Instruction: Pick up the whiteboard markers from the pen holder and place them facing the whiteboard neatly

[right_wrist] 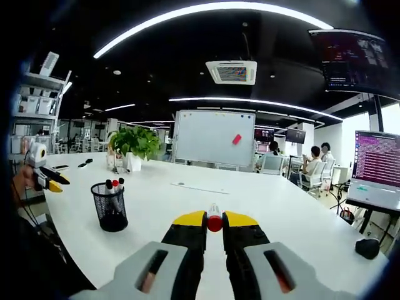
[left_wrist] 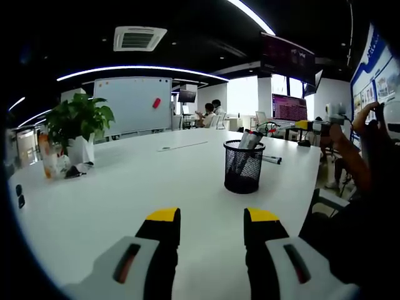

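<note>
Right claw (right_wrist: 214, 220) grasps a red-capped marker (right_wrist: 214, 222); left claw (left_wrist: 212, 219) hangs released before the pen holder (left_wrist: 244, 166).

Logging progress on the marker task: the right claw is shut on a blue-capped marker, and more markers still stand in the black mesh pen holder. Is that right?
Not quite: the marker clamped in the right claw has a red cap, not blue, as the right gripper view shows. The rest holds: more markers stand in the black mesh pen holder.
</note>
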A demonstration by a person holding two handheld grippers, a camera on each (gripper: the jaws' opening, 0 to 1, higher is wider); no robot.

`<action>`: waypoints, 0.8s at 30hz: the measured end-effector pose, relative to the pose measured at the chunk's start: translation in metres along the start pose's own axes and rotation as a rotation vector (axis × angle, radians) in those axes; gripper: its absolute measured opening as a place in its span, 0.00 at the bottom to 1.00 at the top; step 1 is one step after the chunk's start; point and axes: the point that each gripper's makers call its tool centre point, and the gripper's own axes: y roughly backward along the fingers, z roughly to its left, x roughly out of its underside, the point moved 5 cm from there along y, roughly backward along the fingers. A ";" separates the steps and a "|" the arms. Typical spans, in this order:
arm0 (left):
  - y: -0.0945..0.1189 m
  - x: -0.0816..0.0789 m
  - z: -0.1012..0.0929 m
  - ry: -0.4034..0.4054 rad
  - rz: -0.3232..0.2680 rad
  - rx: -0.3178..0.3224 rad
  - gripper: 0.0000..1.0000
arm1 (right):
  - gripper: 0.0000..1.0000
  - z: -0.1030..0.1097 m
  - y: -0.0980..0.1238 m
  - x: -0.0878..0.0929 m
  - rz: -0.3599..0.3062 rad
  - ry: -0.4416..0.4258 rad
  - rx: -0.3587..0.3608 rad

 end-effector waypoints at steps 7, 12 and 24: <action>-0.001 -0.001 -0.002 -0.005 -0.001 0.004 0.42 | 0.13 -0.001 -0.003 0.008 0.016 -0.004 -0.003; 0.000 -0.001 -0.002 -0.001 -0.003 0.004 0.42 | 0.13 -0.002 -0.006 0.014 0.036 -0.012 -0.005; 0.000 -0.002 -0.002 -0.004 -0.002 0.004 0.42 | 0.13 -0.004 -0.011 0.030 0.087 -0.005 -0.015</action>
